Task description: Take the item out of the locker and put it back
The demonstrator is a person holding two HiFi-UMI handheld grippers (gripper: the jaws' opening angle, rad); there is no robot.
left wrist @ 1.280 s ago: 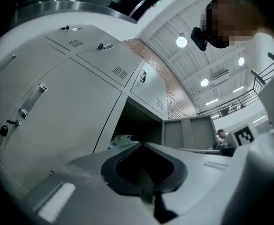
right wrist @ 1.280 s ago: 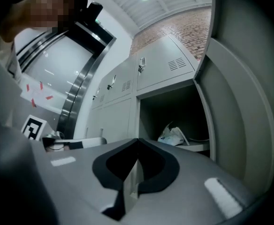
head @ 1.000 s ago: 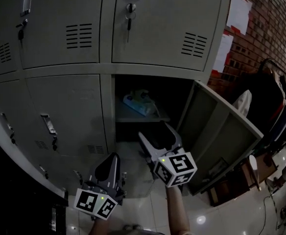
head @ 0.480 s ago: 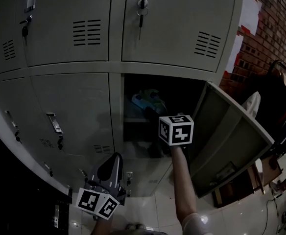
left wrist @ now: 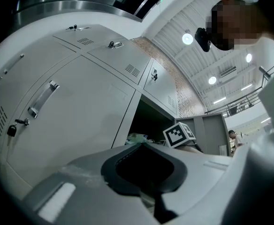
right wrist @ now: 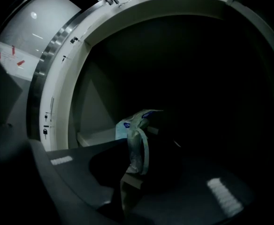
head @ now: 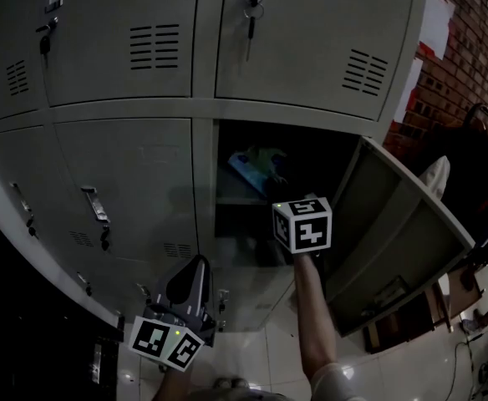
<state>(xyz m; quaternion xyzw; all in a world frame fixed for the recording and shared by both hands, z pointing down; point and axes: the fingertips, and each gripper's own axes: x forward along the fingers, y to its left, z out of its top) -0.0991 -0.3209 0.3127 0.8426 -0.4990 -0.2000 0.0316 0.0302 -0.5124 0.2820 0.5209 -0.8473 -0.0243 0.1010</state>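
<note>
Locker room: grey metal lockers [head: 127, 182] beside a brick wall [head: 471, 61]

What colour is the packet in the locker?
Packet: pale blue with white, best in head view.

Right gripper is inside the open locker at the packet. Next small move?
Probably ease the right gripper straight back out, lifting slightly: its jaws have just closed on the edge of the packet, which lies on the locker shelf.
</note>
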